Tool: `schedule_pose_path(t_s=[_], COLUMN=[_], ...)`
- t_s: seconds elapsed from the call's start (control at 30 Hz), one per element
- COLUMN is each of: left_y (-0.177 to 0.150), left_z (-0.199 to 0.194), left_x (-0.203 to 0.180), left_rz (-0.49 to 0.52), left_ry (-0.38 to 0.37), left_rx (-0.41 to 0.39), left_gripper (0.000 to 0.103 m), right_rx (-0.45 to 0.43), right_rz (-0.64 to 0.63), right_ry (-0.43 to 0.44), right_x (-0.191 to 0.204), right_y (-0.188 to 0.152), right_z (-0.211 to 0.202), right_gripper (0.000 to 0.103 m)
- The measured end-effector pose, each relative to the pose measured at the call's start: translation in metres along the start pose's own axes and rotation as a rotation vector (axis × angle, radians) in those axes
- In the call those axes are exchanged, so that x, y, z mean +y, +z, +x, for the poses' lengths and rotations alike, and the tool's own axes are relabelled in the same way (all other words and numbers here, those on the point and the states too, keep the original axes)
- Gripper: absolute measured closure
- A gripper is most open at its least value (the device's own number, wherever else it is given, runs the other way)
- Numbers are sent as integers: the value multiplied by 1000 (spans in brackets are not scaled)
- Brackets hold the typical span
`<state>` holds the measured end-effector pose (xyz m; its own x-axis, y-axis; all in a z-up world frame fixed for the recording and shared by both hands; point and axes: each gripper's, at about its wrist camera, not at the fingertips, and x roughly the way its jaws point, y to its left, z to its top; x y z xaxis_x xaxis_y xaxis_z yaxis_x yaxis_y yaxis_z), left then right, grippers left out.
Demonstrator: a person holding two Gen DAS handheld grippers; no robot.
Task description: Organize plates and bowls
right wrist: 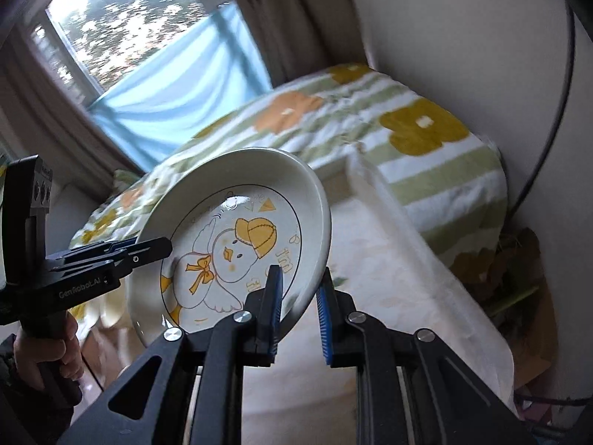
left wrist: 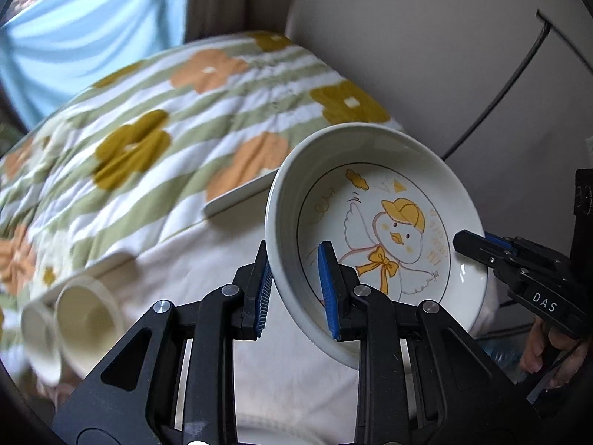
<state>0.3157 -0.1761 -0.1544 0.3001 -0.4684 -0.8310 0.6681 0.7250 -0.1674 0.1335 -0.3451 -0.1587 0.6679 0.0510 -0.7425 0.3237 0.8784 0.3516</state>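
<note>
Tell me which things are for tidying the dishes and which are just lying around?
For the job: duck plate, small cups, flat white plate, left gripper, right gripper.

Just around: flowered blanket, blue cloth, curtain, black cable.

White plate (left wrist: 374,222) with a yellow-capped duck cartoon, orange bow. Quilt (left wrist: 178,111) is green-and-white striped with mustard and peach flowers. Curtain (right wrist: 178,89) light blue.
</note>
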Motion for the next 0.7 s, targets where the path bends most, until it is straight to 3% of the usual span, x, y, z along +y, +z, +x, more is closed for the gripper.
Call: schedule_pose_path(t_s=[0.2,0.37,0.7], left_y=[-59,-113,-210], left_z=[-76,-116,-140], left_x=[23,39,62], left_rz=[-94,-167,-379], left_ry=[64,122,228], left_rx=[-60,-68,-44], left_gripper=[81,81,81], right_rx=[11,51,201], right_rz=[-104,-170,-316], right_ry=[79,138,259], right_x=[51,86,123], right_y=[-26,-57,-111], right_z=[-28,-36,-8], right_gripper=[87,87,87])
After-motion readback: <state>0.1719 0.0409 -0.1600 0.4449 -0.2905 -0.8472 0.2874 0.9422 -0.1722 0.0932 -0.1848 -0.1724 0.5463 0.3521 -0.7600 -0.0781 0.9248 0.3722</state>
